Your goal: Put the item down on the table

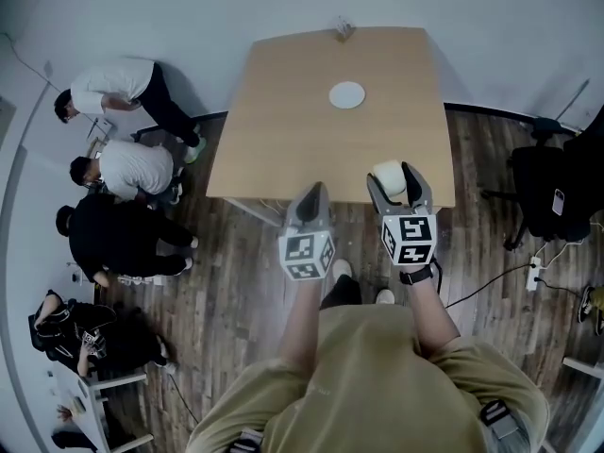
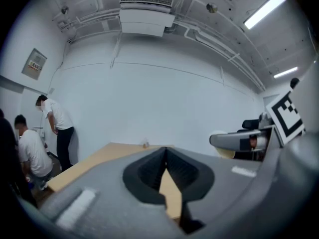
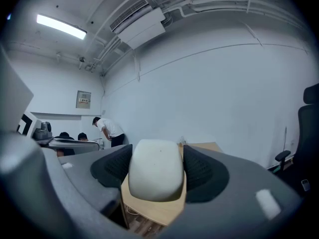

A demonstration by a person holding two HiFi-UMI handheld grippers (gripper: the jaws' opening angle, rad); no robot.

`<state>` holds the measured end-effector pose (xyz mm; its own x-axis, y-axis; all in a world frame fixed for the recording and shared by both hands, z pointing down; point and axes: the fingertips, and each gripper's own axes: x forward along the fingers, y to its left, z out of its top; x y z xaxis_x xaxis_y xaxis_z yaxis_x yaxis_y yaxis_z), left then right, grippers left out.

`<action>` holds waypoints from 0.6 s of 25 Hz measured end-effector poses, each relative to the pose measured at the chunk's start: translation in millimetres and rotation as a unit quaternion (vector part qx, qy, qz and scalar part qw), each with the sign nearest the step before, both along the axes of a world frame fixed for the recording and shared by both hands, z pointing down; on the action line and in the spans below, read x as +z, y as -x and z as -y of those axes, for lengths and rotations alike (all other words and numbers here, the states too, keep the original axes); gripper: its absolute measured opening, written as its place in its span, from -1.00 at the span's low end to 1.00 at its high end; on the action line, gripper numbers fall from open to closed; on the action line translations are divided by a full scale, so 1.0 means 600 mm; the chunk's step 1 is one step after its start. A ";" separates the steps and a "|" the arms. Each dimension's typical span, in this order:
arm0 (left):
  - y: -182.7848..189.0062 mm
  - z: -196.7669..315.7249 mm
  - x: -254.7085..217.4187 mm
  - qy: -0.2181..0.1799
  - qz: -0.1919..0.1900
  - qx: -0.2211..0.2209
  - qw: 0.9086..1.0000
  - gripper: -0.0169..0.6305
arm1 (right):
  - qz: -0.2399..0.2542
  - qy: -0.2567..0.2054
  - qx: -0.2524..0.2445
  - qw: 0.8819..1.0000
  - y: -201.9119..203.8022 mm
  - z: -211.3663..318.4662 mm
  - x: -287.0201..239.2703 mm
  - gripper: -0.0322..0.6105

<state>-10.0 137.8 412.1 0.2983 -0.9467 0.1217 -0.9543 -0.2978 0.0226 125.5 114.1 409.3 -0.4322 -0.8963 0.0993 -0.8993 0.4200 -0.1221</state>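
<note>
My right gripper (image 1: pixel 394 183) is shut on a rounded off-white item (image 1: pixel 388 176), held over the near right edge of the wooden table (image 1: pixel 302 111). In the right gripper view the off-white item (image 3: pixel 155 170) fills the space between the dark pads (image 3: pixel 204 173) of my right gripper (image 3: pixel 156 172), with the tabletop (image 3: pixel 154 210) below. My left gripper (image 1: pixel 310 202) hovers just off the table's near edge, shut with nothing in it. In the left gripper view the jaws of my left gripper (image 2: pixel 166 156) meet at the tips above the table (image 2: pixel 99 159).
A small white round plate (image 1: pixel 347 94) lies on the far half of the table, and a small object (image 1: pixel 343 32) stands at the far edge. Several people (image 1: pixel 132 173) crouch and stand at the left. A black office chair (image 1: pixel 557 192) stands at the right.
</note>
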 end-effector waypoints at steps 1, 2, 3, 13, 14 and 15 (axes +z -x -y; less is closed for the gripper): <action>0.001 0.009 0.003 0.001 -0.002 0.003 1.000 -0.94 | -0.002 0.001 0.001 1.000 0.003 0.006 0.004 0.11; 0.002 0.021 0.004 0.001 -0.005 0.005 1.000 -0.94 | -0.003 0.003 0.004 1.000 0.005 0.015 0.006 0.11; 0.003 0.032 0.004 0.000 -0.008 0.007 1.000 -0.94 | -0.005 0.004 0.007 1.000 0.006 0.025 0.008 0.11; 0.059 0.196 -0.005 -0.008 -0.044 0.022 0.999 -0.94 | -0.023 -0.002 0.050 0.998 0.031 0.174 -0.012 0.11; 0.071 0.214 -0.009 -0.010 -0.046 0.023 0.999 -0.94 | -0.023 -0.005 0.052 0.998 0.042 0.193 -0.017 0.11; 0.084 0.233 -0.014 -0.013 -0.048 0.024 0.998 -0.94 | -0.024 -0.007 0.054 0.998 0.053 0.212 -0.022 0.11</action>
